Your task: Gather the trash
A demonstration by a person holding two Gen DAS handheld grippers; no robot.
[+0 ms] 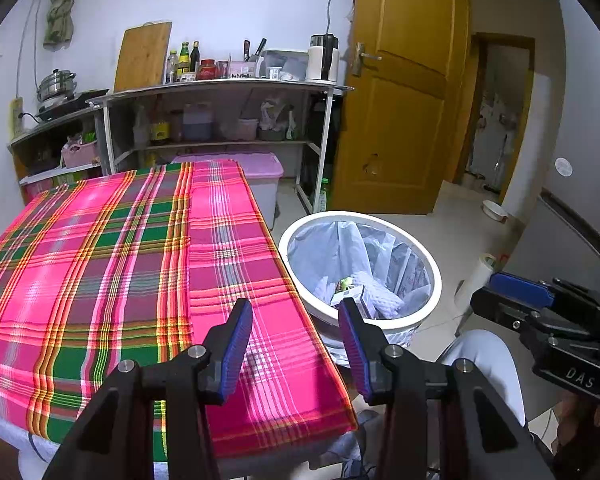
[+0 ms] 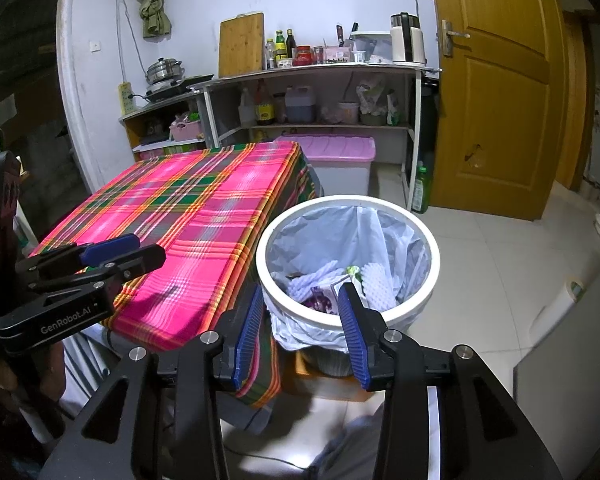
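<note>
A white trash bin (image 1: 422,254) with a clear liner stands on the floor by the table's right side; it also shows in the right wrist view (image 2: 428,240). Inside lie white foam wraps (image 2: 374,280), a small box (image 2: 342,286) and a purple wrapper (image 2: 320,300). My left gripper (image 1: 296,344) is open and empty over the table's right front corner. My right gripper (image 2: 302,328) is open and empty, just in front of the bin's near rim. The table wears a pink and green plaid cloth (image 1: 120,260) with nothing lying on it.
A metal shelf (image 1: 220,88) with bottles, kettle and cutting board stands against the back wall. A pink-lidded storage box (image 1: 260,172) sits behind the table. A yellow wooden door (image 1: 404,100) is at the right. A white roll (image 1: 476,276) stands on the floor.
</note>
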